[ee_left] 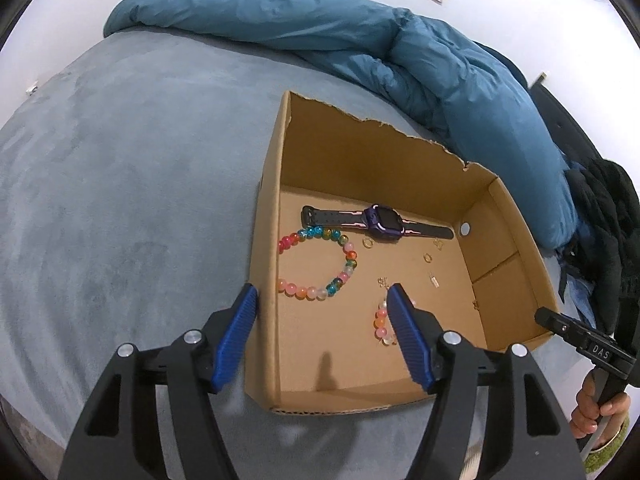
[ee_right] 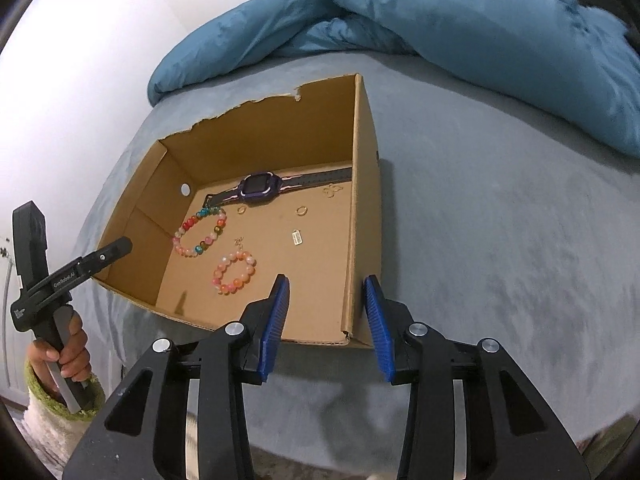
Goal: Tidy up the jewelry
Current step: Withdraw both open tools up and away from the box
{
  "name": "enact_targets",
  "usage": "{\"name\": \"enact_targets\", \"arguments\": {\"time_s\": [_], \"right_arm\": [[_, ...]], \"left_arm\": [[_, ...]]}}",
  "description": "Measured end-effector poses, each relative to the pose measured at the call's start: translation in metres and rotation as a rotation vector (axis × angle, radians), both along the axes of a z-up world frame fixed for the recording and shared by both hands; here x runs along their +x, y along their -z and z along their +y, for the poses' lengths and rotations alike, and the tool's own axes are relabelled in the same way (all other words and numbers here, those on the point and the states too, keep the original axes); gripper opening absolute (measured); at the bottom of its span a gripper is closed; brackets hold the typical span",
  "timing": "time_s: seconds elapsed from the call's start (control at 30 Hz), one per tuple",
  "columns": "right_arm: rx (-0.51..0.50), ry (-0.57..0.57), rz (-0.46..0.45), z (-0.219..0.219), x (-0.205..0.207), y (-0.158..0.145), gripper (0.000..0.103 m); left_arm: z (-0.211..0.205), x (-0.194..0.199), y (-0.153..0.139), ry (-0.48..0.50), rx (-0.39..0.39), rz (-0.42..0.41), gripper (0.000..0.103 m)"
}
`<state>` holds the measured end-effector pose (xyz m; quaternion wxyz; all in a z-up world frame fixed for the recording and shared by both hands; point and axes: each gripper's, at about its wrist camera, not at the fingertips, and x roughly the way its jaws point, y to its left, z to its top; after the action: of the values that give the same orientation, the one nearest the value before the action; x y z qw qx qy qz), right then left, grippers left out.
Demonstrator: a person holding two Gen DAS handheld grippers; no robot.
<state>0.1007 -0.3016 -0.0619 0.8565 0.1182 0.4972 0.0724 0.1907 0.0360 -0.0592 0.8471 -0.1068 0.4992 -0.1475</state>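
Both grippers have their fingers apart, each straddling a side wall of the open brown cardboard box [ee_left: 272, 200]: left gripper [ee_left: 322, 294], right gripper [ee_right: 326, 282]. Nothing's pinched yet.

Inside, the pink bead bracelet [ee_right: 234, 272] at 11 o'clock of the right gripper looks light and floppy, so I'd pinch across a few beads. Further back, the purple smartwatch [ee_right: 260, 186] looks stiffer; I'd grab its case.

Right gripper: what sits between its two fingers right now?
In the right wrist view, the right gripper straddles the cardboard box's near right side wall, jaws open, pads clear of it. Nothing else lies between them; the pink bracelet lies further left.
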Motion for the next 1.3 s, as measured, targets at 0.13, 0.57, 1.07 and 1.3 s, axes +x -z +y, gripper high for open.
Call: {"name": "enact_targets", "arguments": {"time_s": [0.13,0.57,1.07,1.3], "right_arm": [[-0.002,0.052,-0.001,-0.007,-0.026,-0.006,0.039],[-0.014,0.165,-0.038,-0.017,-0.072,0.003,0.039],[-0.124,0.312,-0.290,-0.018,-0.150,-0.018,0.082],[-0.227,0.300,-0.410,0.004,-0.173,-0.036,0.095]], "left_arm": [[-0.009,-0.017,-0.002,0.051,-0.016,-0.005,0.064],[-0.029,-0.046,-0.002,0.127,-0.037,-0.004,0.064],[-0.022,-0.107,-0.042,0.074,0.039,-0.221,0.089],[-0.030,-0.141,-0.065,0.064,0.064,-0.326,0.097]]}}
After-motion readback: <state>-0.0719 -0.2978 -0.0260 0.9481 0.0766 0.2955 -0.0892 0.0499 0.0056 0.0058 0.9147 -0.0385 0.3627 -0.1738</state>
